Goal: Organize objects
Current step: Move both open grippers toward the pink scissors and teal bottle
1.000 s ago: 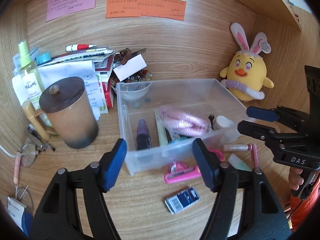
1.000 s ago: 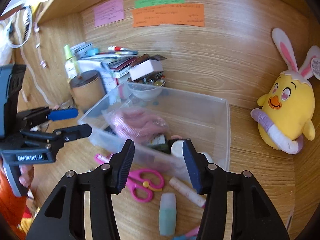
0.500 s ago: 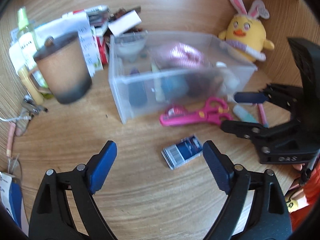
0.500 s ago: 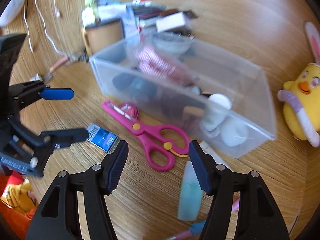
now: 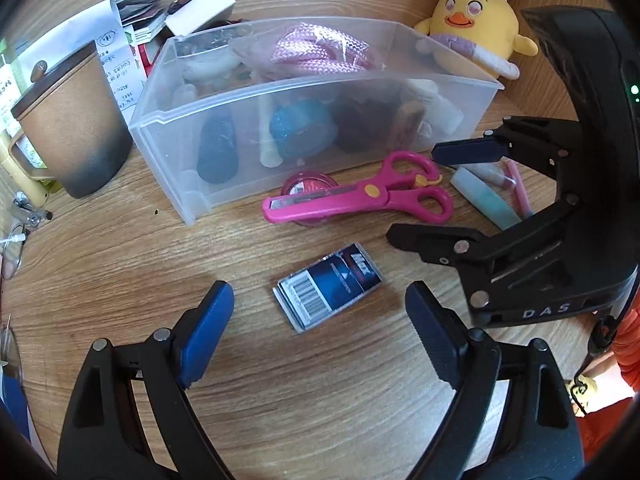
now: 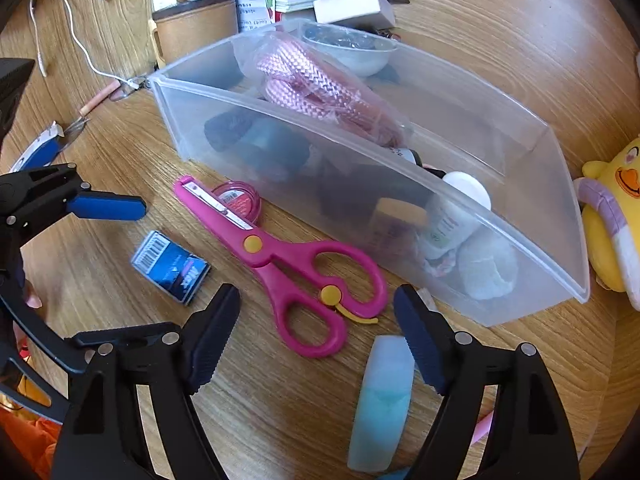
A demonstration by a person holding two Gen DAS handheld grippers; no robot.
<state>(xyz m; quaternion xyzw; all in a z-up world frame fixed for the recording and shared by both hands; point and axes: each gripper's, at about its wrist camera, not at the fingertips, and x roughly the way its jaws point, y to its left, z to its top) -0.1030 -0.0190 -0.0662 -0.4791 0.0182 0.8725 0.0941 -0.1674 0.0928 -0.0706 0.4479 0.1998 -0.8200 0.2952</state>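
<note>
Wooden desk (image 5: 120, 264) carries everything, and I go over it from the left side to the right. At the far left stands a brown mug (image 5: 68, 120) with a dark lid, and behind it lies a pile of papers (image 5: 116, 40). Next comes a clear plastic box (image 5: 224, 184), holding a bagged pink rope (image 5: 316, 50), a blue tape roll (image 5: 302, 128) and some small bottles. In front of the box the left gripper (image 5: 320, 312) hangs over the desk. Its jaws have just been opening and stand wide apart, and a small dark blue packet (image 5: 328, 292) lies flat on the wood between them, not pressed by either pad. Just beyond the packet, pink scissors (image 6: 288, 256) lie closed beside the front wall of the box, with their blades over a small round pink case (image 6: 238, 200). The right gripper (image 6: 316, 336) hovers above the scissor handles. Its jaws have also just been opening and grip nothing. A pale teal tube (image 6: 382, 404) lies under its right finger. At the far right sits a yellow plush chick (image 5: 476, 20) with rabbit ears.
</note>
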